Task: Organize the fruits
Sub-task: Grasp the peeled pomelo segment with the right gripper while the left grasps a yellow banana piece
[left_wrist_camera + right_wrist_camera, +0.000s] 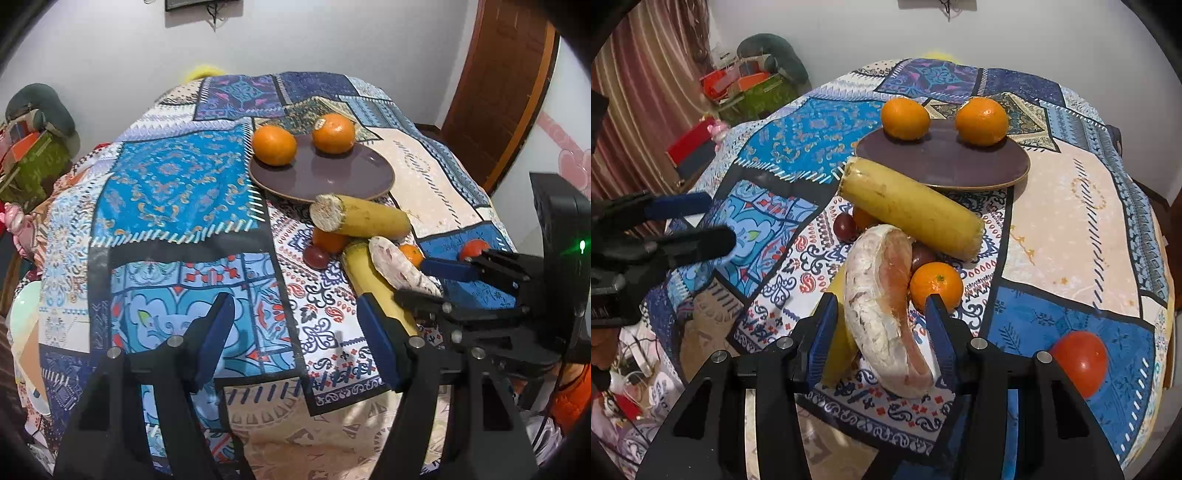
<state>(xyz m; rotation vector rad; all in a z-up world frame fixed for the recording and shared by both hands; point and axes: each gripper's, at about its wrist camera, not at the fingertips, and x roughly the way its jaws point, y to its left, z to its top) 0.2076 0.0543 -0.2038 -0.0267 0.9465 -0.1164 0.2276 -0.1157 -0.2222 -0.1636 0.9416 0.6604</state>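
1. A peeled pomelo wedge [886,310] is lying at the near middle of the table [1067,221], leaning on a yellow rind piece [838,350].
2. The right gripper [882,325] is straddling the wedge — jaws apart, one on each side, not visibly pressing it.
3. A second yellow rind piece [912,210] is resting just beyond, touching the rim of a purple plate [945,162] that is carrying two oranges [905,118].
4. A small mandarin [936,284] is sitting right of the wedge; a tomato [1078,362] is lying near right, well apart.
5. The left gripper [295,332] is hovering over the patchwork cloth — jaws wide apart, holding nothing.
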